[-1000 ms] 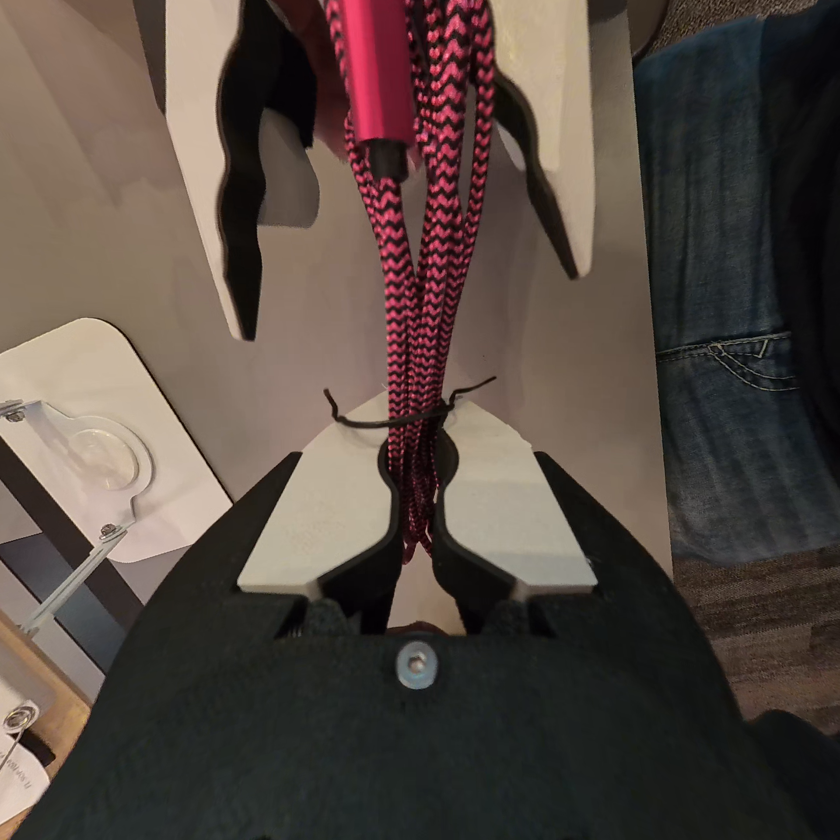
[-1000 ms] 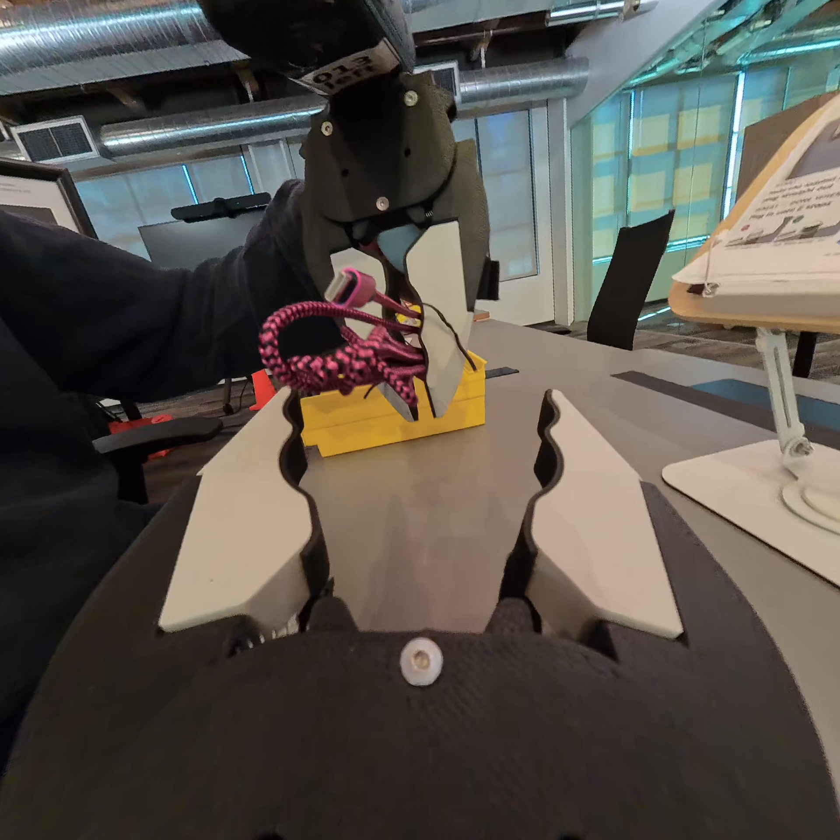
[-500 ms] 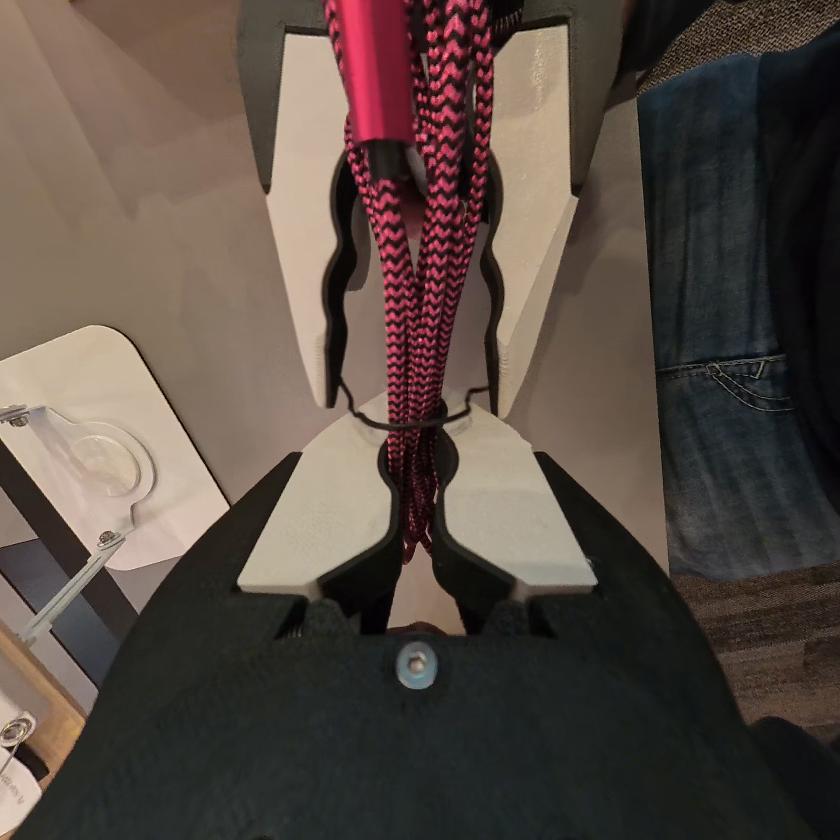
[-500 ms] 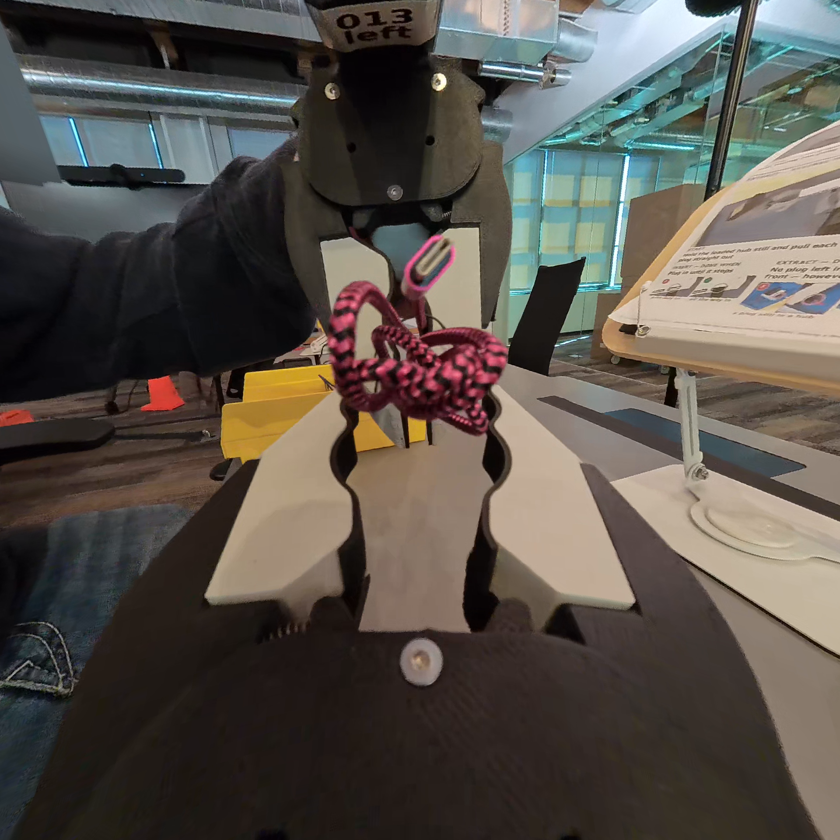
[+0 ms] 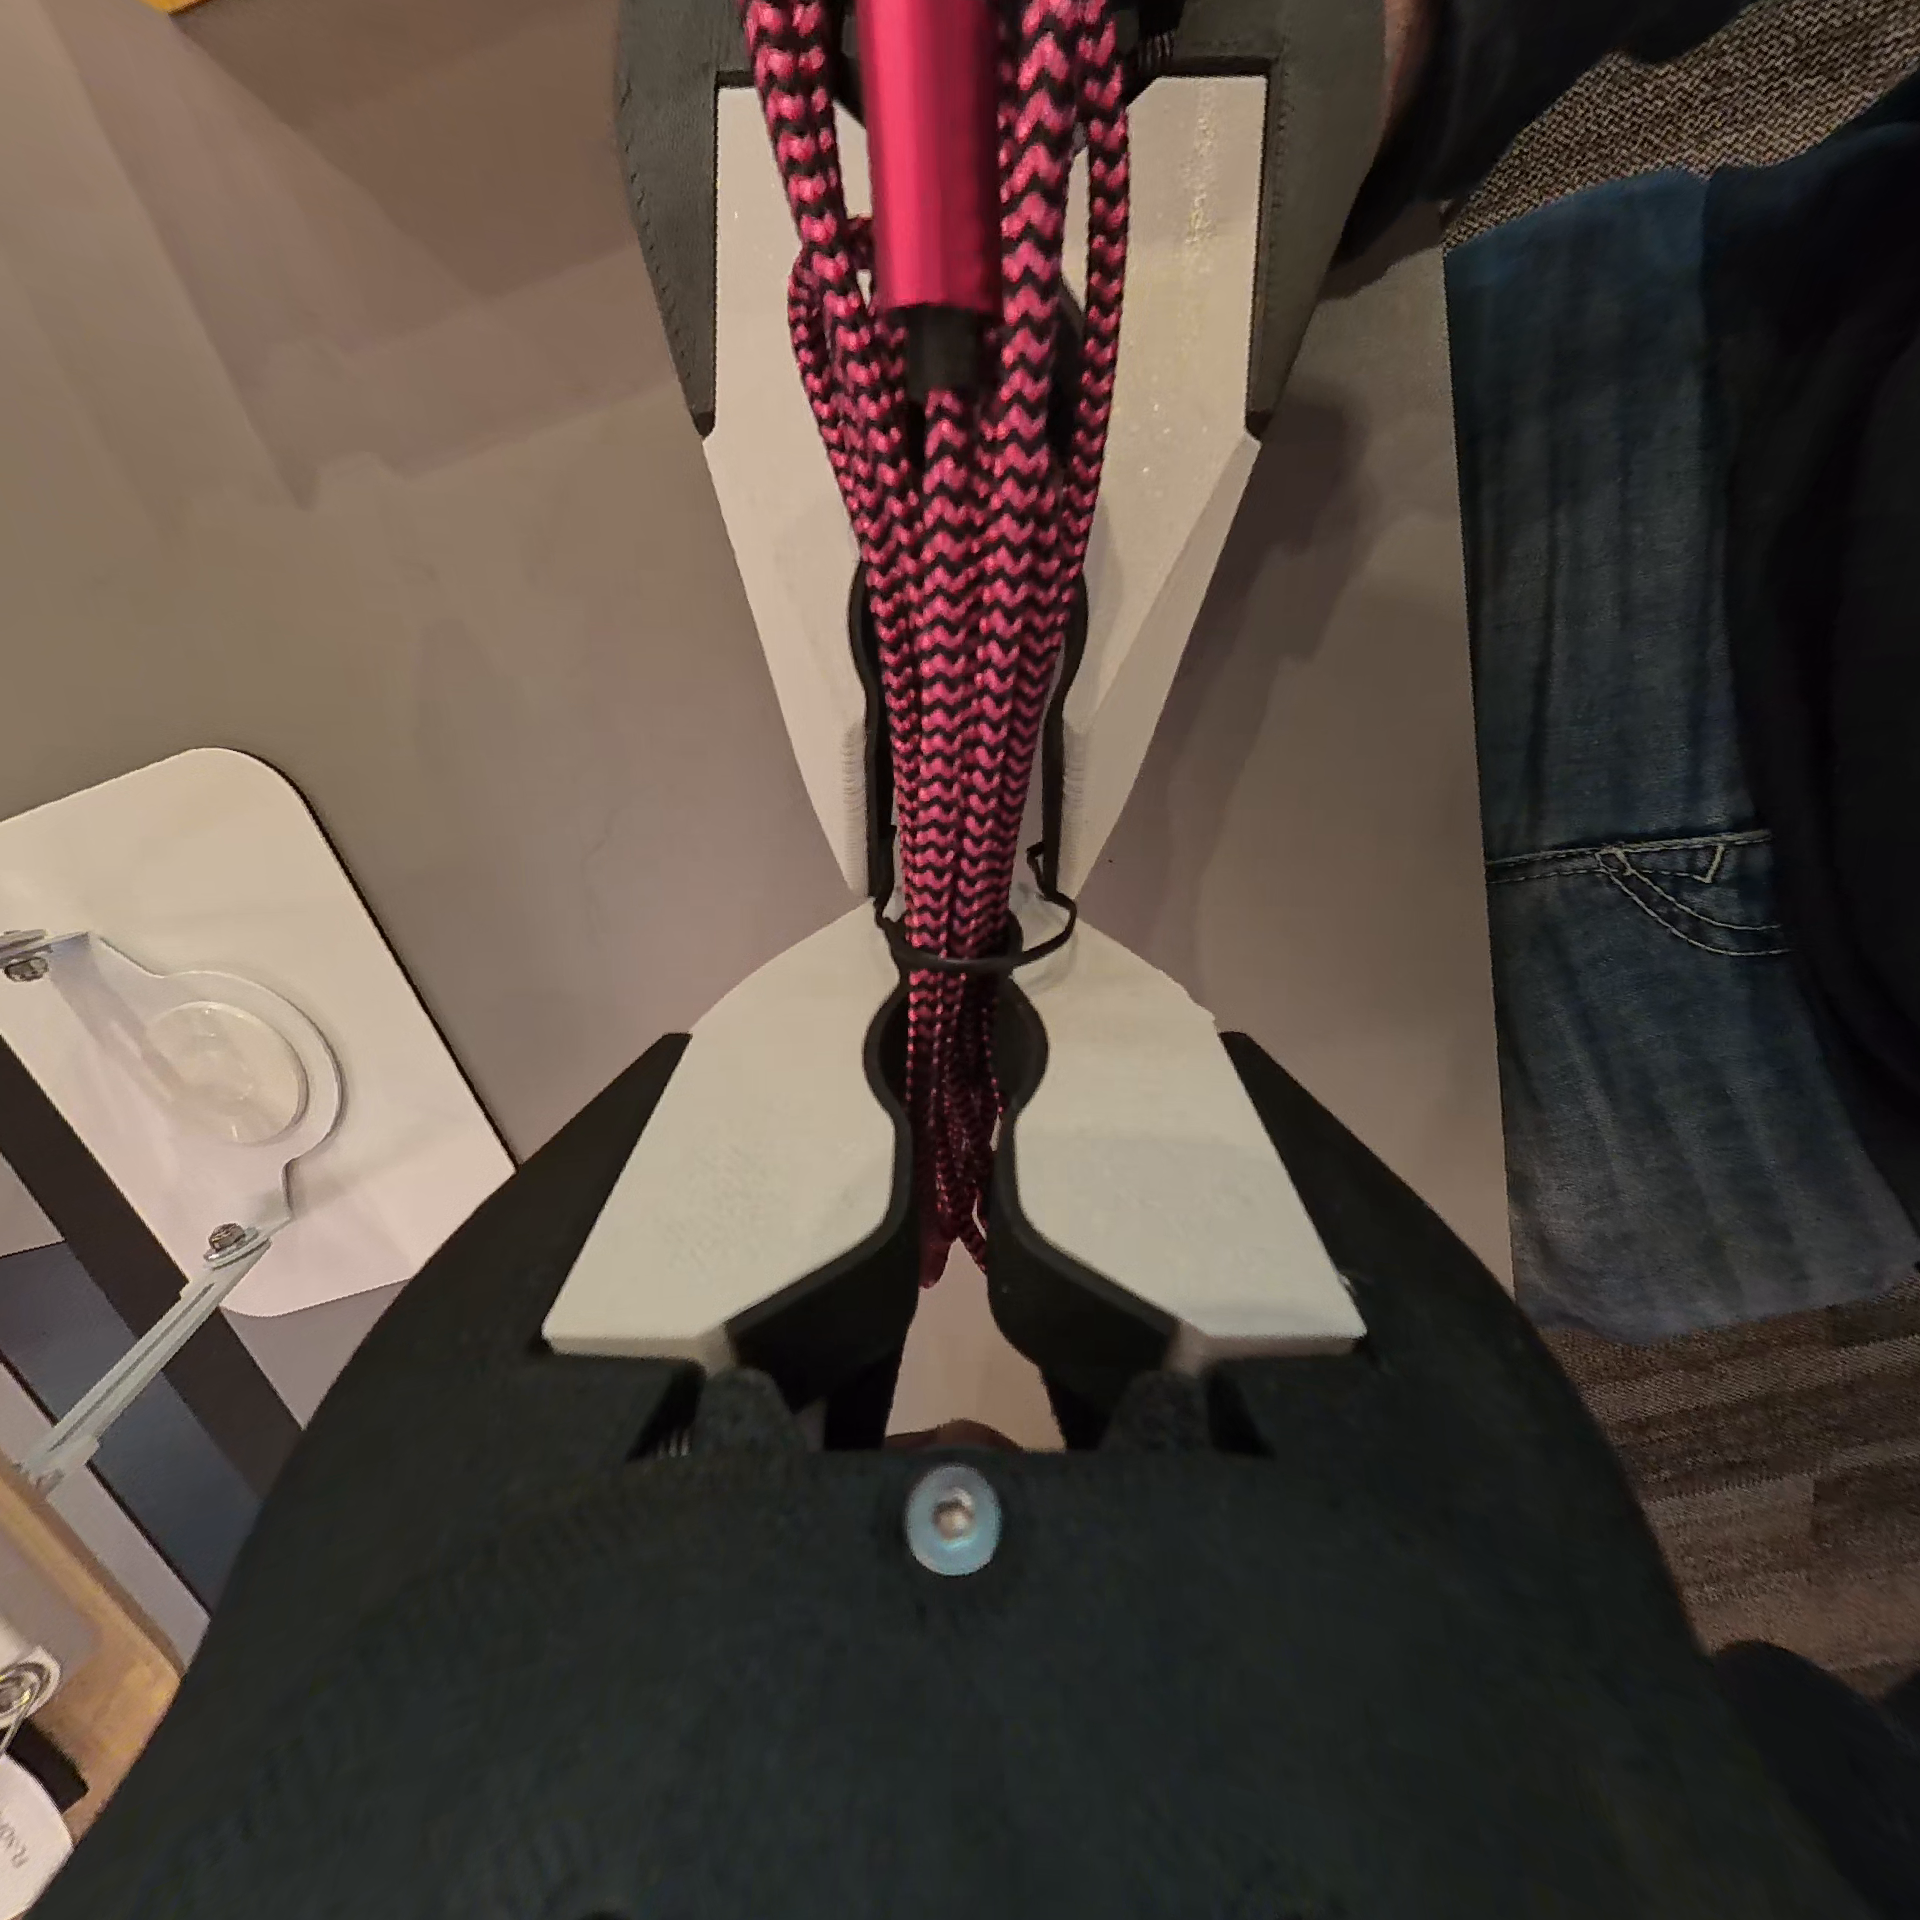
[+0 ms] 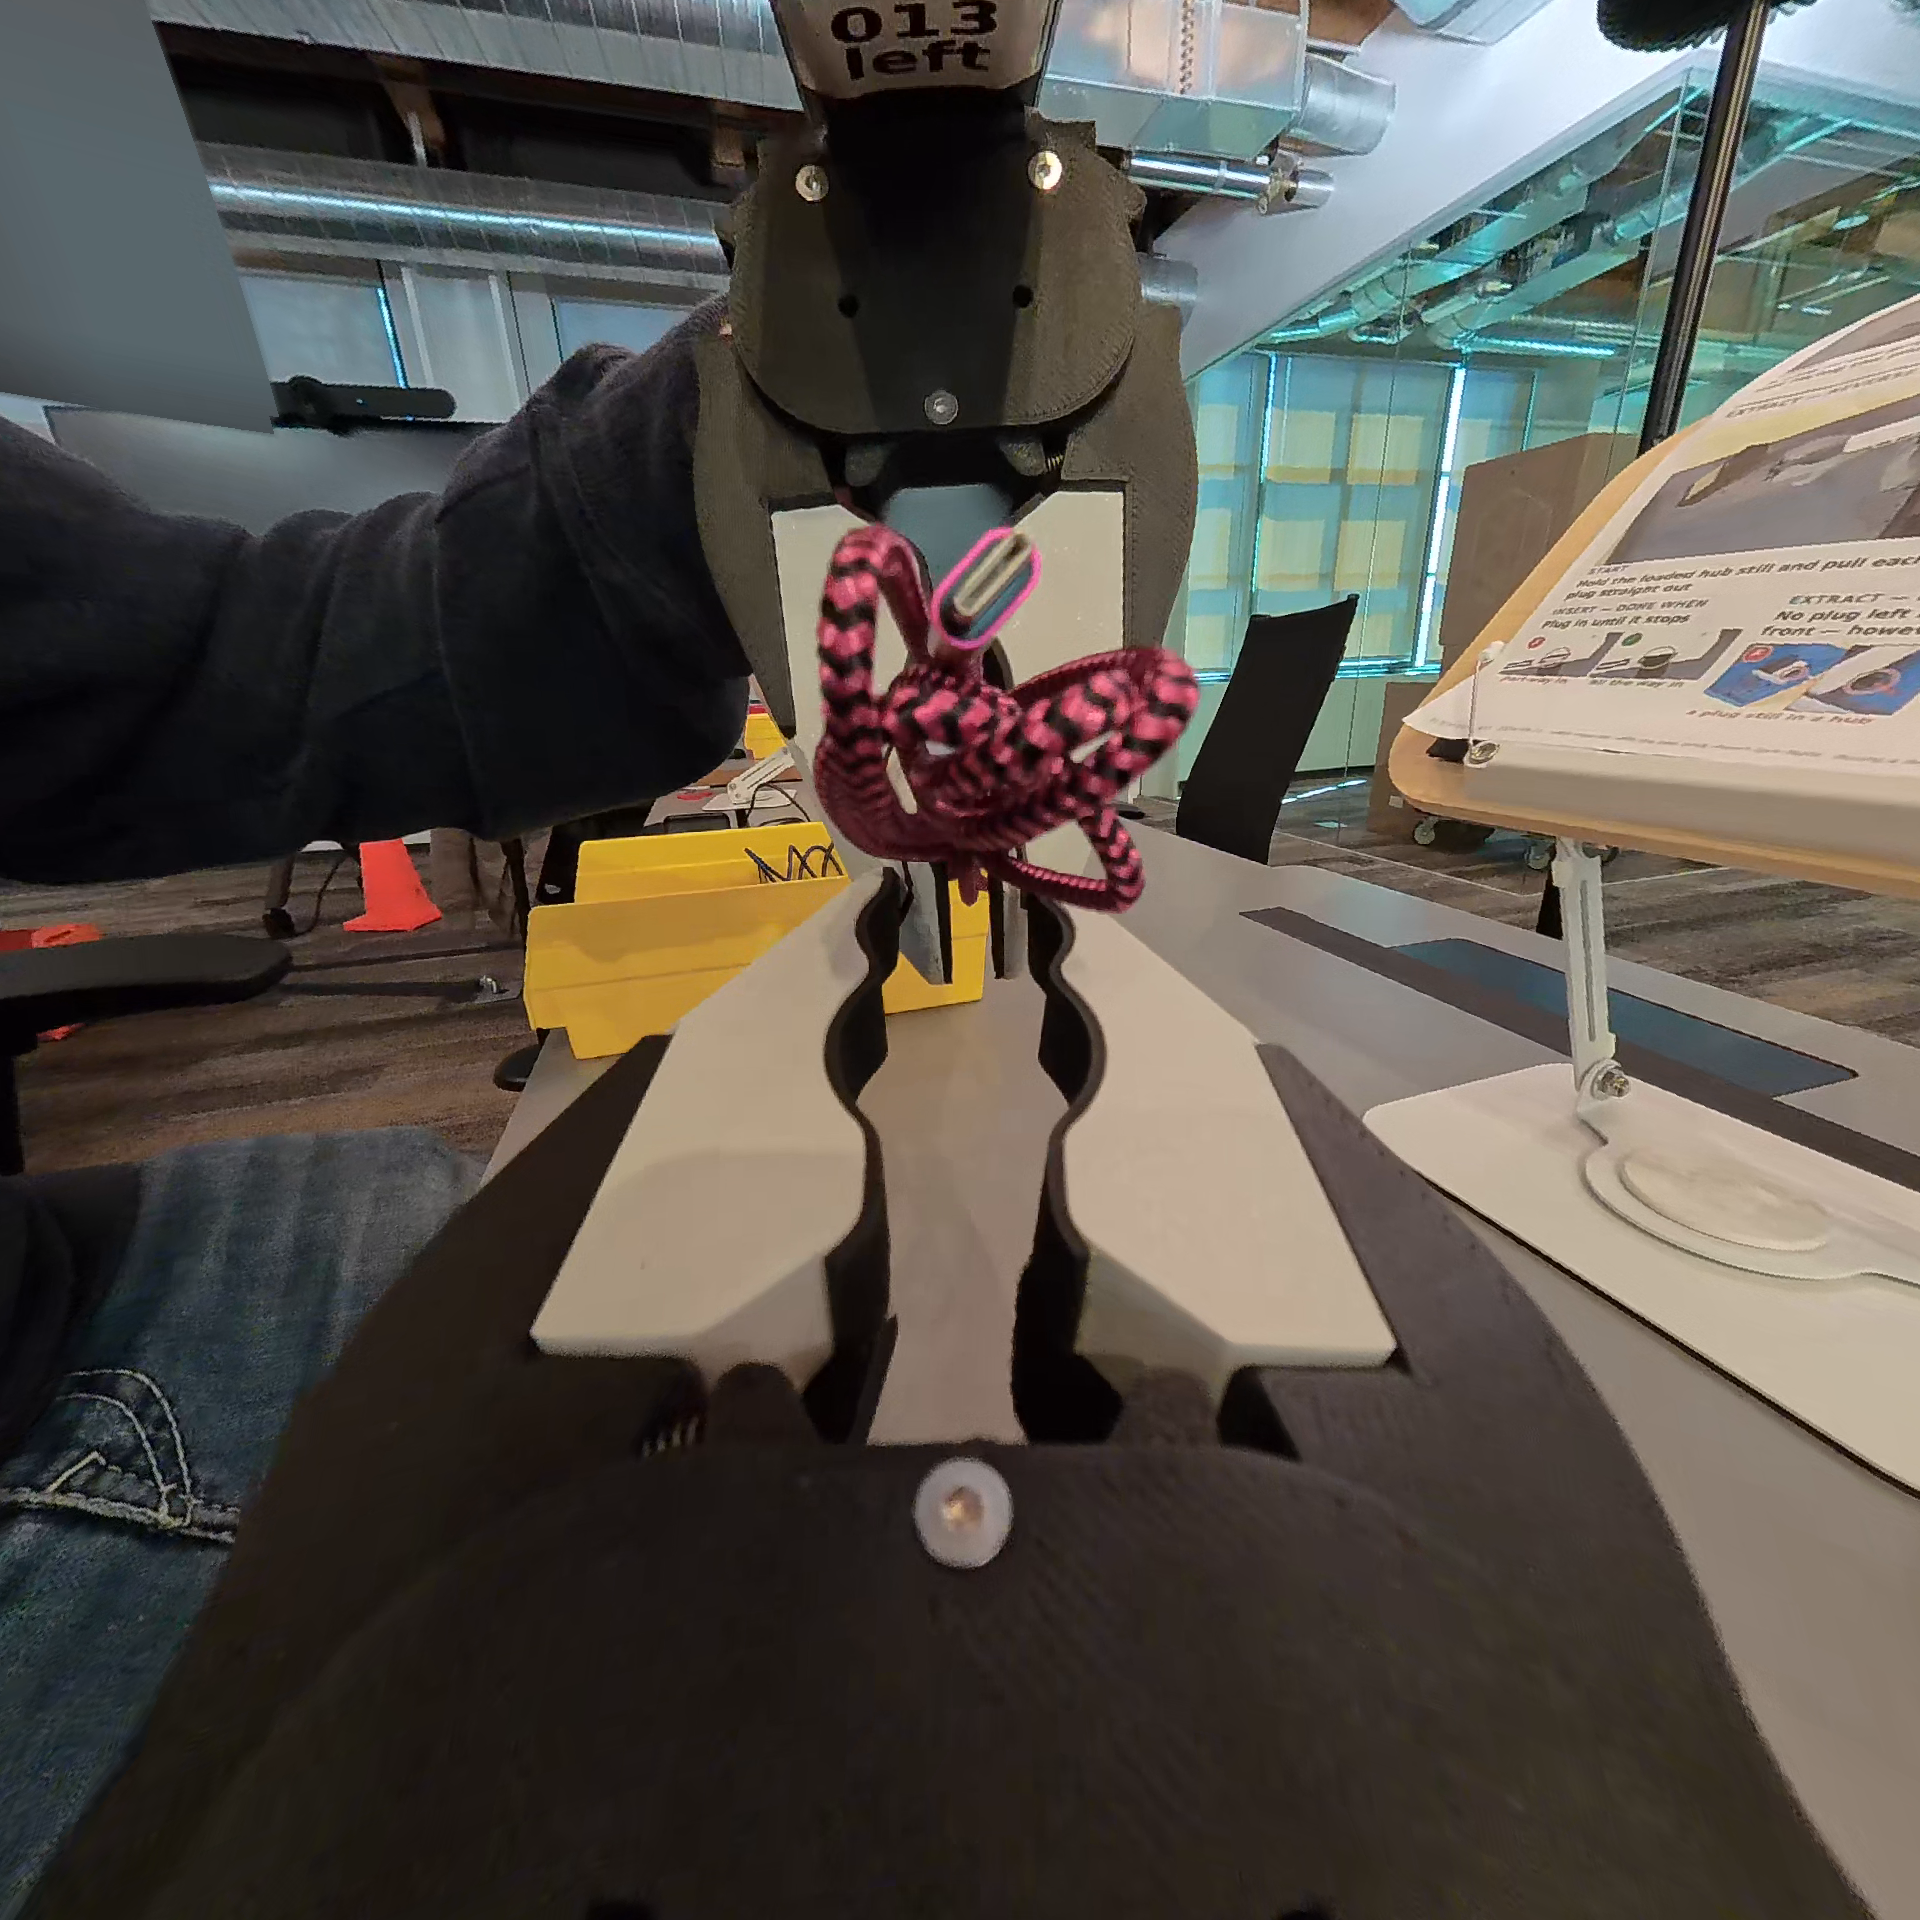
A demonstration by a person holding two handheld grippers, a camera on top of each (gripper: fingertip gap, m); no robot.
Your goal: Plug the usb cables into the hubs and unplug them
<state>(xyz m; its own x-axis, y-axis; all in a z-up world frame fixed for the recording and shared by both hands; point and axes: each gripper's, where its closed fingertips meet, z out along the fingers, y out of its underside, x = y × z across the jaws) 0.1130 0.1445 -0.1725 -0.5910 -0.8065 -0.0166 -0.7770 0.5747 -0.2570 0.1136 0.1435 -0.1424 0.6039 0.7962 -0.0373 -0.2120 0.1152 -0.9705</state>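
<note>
From the left wrist view, the left gripper pinches the bundled pink cable, which runs toward twelve o'clock.

From the right wrist view, the right gripper has its jaws partly spread around the bundle's lower end; whether they touch it, I cannot tell. A yellow bin sits at ten o'clock.

An open-plan office or lab: exposed ceiling ducts, glass partition walls, a grey table, yellow parts bin, office chair.
</note>
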